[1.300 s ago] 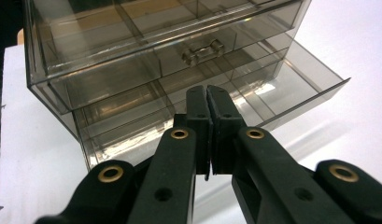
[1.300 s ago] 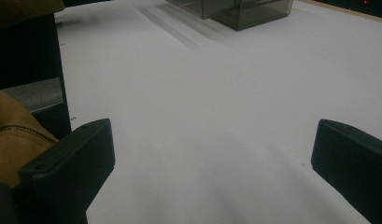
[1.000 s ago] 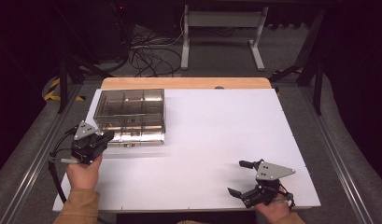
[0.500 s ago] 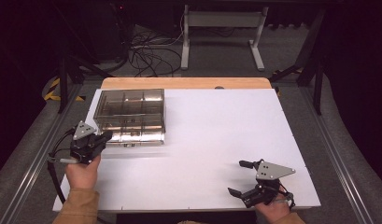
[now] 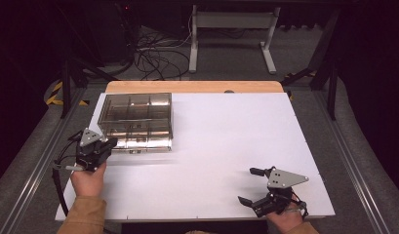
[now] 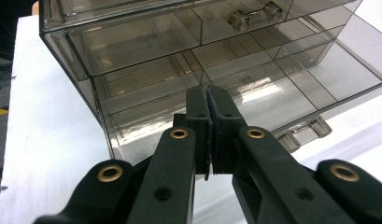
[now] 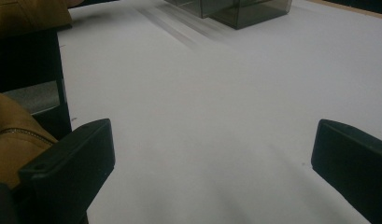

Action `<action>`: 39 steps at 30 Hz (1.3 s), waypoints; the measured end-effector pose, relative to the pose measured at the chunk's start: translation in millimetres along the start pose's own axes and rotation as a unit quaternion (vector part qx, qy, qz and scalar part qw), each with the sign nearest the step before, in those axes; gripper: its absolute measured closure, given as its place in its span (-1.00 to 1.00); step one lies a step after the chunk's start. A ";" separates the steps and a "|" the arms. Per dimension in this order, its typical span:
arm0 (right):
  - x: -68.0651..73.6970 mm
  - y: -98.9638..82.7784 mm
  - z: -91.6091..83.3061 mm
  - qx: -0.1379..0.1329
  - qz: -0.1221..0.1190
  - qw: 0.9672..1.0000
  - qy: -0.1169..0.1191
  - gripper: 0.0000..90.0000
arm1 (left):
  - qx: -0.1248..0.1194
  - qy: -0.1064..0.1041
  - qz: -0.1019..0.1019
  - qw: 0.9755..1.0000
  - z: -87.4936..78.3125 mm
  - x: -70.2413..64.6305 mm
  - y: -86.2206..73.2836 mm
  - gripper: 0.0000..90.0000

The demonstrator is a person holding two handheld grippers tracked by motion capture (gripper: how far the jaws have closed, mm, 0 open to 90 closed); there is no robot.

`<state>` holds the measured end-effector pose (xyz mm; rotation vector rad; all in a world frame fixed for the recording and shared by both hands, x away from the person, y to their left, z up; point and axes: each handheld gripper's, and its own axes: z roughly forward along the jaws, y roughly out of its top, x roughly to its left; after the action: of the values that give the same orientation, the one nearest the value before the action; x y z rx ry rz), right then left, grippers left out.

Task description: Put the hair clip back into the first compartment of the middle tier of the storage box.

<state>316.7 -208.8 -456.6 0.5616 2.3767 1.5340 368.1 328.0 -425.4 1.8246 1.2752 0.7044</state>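
On my far left in the high view, the left gripper (image 5: 108, 144) sits at the near left corner of the smoked clear drawer box (image 5: 136, 119), which stands on the left rear part of the white table (image 5: 226, 146). In the left gripper view its jaws are pressed flat together with nothing between them — the tips (image 6: 209, 100) lie right at the front of the box (image 6: 216, 60), against the lowest drawer's clear front, though I cannot tell whether they actually touch it. A drawer pull (image 6: 256, 15) shows higher up on the box, and another pull (image 6: 304, 133) sticks out low at the right.

Moving right, the middle of the table is bare white.

On the right, near the table's front edge, my right gripper (image 5: 253, 186) rests well apart from the box — its jaws stand wide, and in the right gripper view I see only tabletop between them, with the box's corner (image 7: 240, 11) far off at the top.
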 end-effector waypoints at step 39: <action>0.2 -0.6 -1.5 0.000 -0.003 1.000 0.002 -0.99 | -0.019 -0.016 0.012 1.000 -6.2 -5.9 3.6 0.48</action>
<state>315.9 -210.2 -456.6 0.5525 2.3799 1.5334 363.0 323.6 -419.1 1.8165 1.2140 0.7045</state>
